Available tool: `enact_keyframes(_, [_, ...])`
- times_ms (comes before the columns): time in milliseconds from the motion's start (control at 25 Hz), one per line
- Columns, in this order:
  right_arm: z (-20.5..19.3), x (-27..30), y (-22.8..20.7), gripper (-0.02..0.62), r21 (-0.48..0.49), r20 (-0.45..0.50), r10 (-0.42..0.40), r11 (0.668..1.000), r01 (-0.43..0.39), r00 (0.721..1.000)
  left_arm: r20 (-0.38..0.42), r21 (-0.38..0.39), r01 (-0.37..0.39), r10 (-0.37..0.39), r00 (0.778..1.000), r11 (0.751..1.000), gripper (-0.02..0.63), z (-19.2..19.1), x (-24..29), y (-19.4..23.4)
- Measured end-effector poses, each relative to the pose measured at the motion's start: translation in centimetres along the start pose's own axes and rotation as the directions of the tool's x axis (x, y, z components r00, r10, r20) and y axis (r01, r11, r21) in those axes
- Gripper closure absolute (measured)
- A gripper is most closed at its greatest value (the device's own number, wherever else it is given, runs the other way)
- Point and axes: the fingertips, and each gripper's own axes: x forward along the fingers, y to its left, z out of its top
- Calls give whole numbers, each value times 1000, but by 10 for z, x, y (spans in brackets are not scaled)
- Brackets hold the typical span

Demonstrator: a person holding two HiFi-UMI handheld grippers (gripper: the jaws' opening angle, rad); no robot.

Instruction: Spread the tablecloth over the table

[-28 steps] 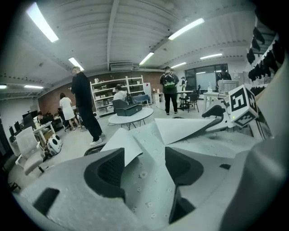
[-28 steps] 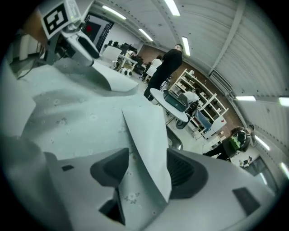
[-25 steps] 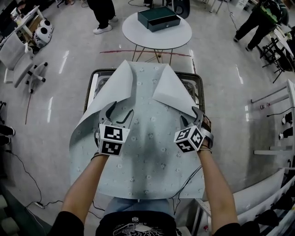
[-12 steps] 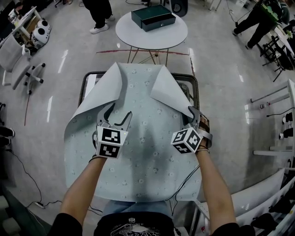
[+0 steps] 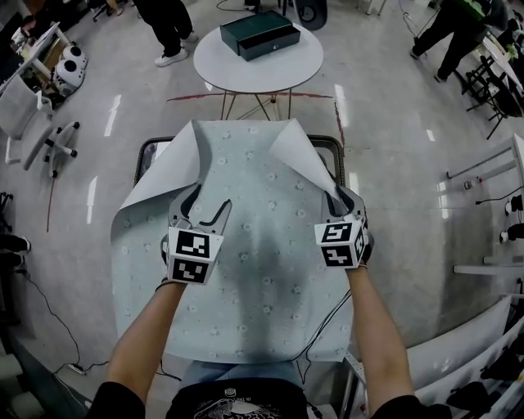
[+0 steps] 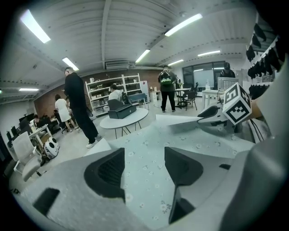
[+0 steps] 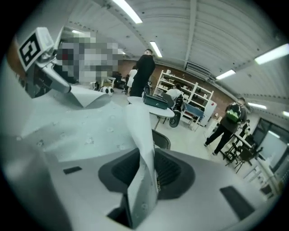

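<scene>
The pale blue flowered tablecloth (image 5: 254, 262) lies over the dark-framed table (image 5: 146, 149), with its two far corners folded back white side up. My left gripper (image 5: 209, 200) is open over the left half of the tablecloth (image 6: 149, 149); only flat fabric shows beneath the gap between its jaws (image 6: 144, 169). My right gripper (image 5: 345, 200) is at the right folded flap (image 5: 299, 155). The flap's edge (image 7: 142, 135) stands upright between its closing jaws (image 7: 144, 169), with pad faces still showing on both sides.
A round white table (image 5: 258, 61) carrying a dark green box (image 5: 260, 33) stands just beyond the far edge. People stand at the back left (image 5: 168, 20) and back right (image 5: 446, 29). A white chair (image 5: 33, 106) is at left, metal racks (image 5: 491, 213) at right.
Both hands have slid forward along the cloth. The right gripper has rolled so its marker cube faces up, and its jaws have narrowed around the right flap's edge.
</scene>
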Motion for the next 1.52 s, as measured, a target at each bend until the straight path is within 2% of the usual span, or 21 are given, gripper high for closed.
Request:
enact_keyframes(120, [-5,5,-16,497,116,6,-5,993,4,1000,-2,6,-1,1,1000,1000,324,5,5,-4])
enact_keyframes(240, [-20,14,-32,512,259,-5,-15,966,16,1000,-10,2,2,-2,1000,1000,324,9,10,-6])
enact_keyframes(320, [-30,19,-43,570,335,-23,-27,942,33,999,-15,-2,5,-5,1000,1000,347,10,13,-8])
enact_keyframes(560, [-54,38,-54,575,459,-66,1,888,29,998,-26,6,3,-3,1000,1000,351,17,23,-12])
enact_keyframes(680, [-68,47,-55,560,472,-106,2,880,49,994,-29,13,1,0,1000,1000,351,20,26,-13])
enact_keyframes(800, [-76,52,-58,517,467,-142,-13,880,79,990,-37,18,2,-1,999,1000,351,20,27,-14])
enact_keyframes(1080, [-76,46,-67,456,408,-161,-69,904,130,985,-45,33,-7,9,999,999,351,16,22,-13])
enact_keyframes(1280, [-46,25,-69,456,393,-88,-107,910,133,990,-41,46,-11,13,999,999,351,11,19,-3])
enact_keyframes(1520, [13,6,-20,459,348,34,-46,937,32,998,-55,108,-43,49,997,993,351,-4,-5,38])
